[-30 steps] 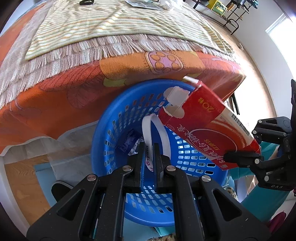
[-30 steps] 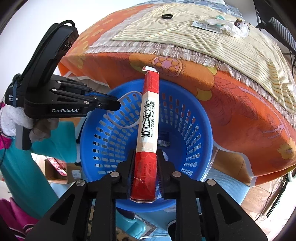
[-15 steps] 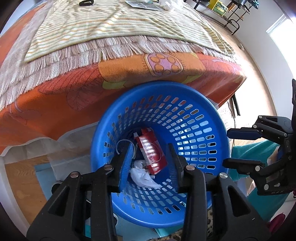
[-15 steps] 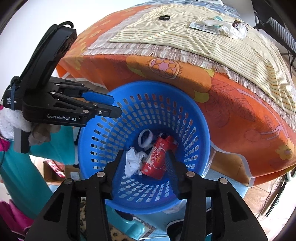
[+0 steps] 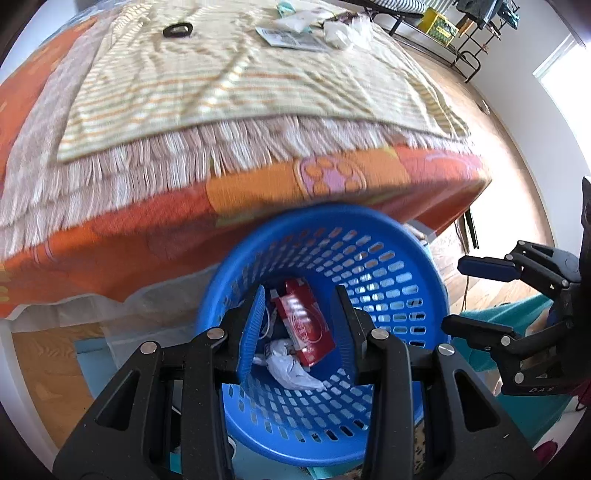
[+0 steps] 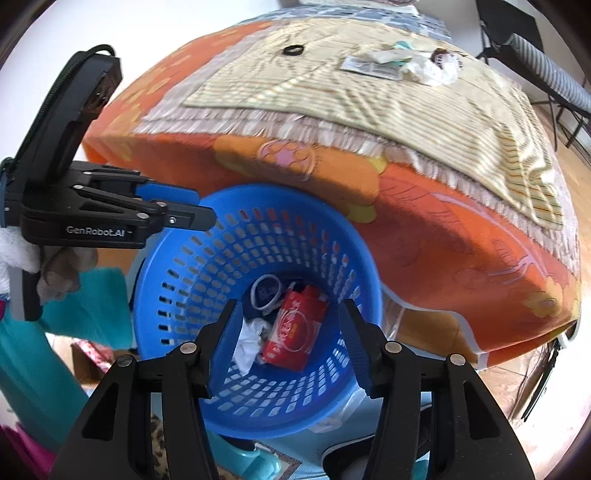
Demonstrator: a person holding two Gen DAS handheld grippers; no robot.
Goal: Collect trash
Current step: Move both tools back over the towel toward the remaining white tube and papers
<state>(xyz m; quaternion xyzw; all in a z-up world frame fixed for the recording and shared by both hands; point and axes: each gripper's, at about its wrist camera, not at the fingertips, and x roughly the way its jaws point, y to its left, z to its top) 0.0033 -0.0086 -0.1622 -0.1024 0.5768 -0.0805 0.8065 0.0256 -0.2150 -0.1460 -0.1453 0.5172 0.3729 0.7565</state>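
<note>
A blue perforated basket [image 5: 325, 213] [image 6: 266, 190] stands below the bed's edge. At its bottom lie a red carton [image 5: 303, 325] [image 6: 295, 332], crumpled white paper [image 5: 291, 369] [image 6: 251, 339] and a white loop [image 6: 264, 295]. My left gripper [image 5: 299, 295] [image 6: 203, 206] hovers over the basket's left rim, open and empty. My right gripper [image 6: 288, 306] [image 5: 454, 295] hangs above the basket with its jaws opening and nothing between them. On the striped blanket far back lie a flat wrapper [image 5: 291, 37] [image 6: 369, 66], crumpled white trash [image 5: 343, 31] [image 6: 432, 70] and a black ring [image 5: 177, 29] [image 6: 293, 50].
The bed has an orange patterned cover [image 5: 110, 236] under a fringed striped blanket [image 5: 221, 92]. Wooden floor [image 5: 517, 166] and a metal rack [image 5: 465, 44] lie beyond the bed at the right. A person's teal clothing [image 6: 92, 306] is beside the basket.
The left gripper let go of the white loop and the right let go of the red carton; both now lie in the basket. Both pairs of jaws opened, and the left gripper drew back slightly.
</note>
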